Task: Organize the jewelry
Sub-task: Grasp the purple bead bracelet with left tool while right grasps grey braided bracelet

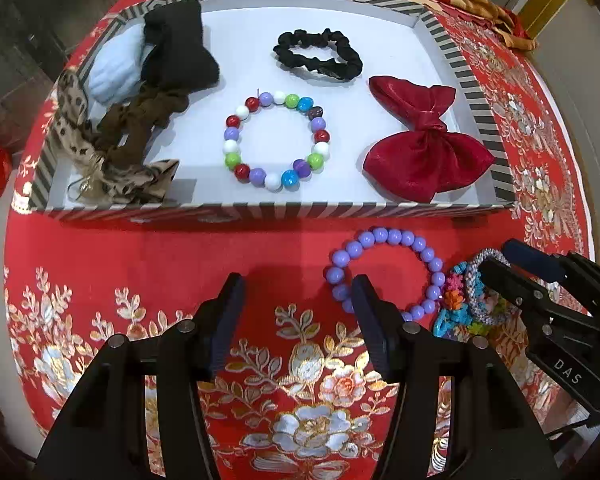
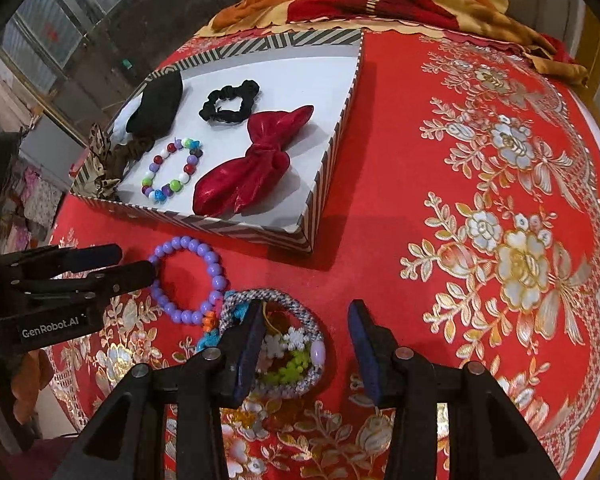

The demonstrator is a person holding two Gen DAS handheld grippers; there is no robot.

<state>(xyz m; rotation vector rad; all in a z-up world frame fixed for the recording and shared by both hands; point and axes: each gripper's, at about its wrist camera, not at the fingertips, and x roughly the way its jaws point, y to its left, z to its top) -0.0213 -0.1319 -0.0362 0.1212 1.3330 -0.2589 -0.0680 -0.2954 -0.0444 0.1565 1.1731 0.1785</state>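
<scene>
Both tongs stand open and empty. The left tongs (image 1: 298, 300) hover with one finger just over the purple bead bracelet (image 1: 388, 272), which lies on the red tabletop (image 1: 180, 248) outside the tray. The right tongs (image 2: 306, 336) straddle the woven grey band (image 2: 276, 344), its left finger inside the ring. Closing there could drag the tangled colourful charms (image 1: 456, 308) at the bracelet's 3 o'clock and tug the beads along. The striped tray (image 1: 260, 210) at 12 o'clock already holds a multicoloured bead bracelet (image 1: 276, 142), red bow (image 1: 424, 144), black scrunchie (image 1: 318, 54) and dark fabric pieces (image 1: 140, 120).
</scene>
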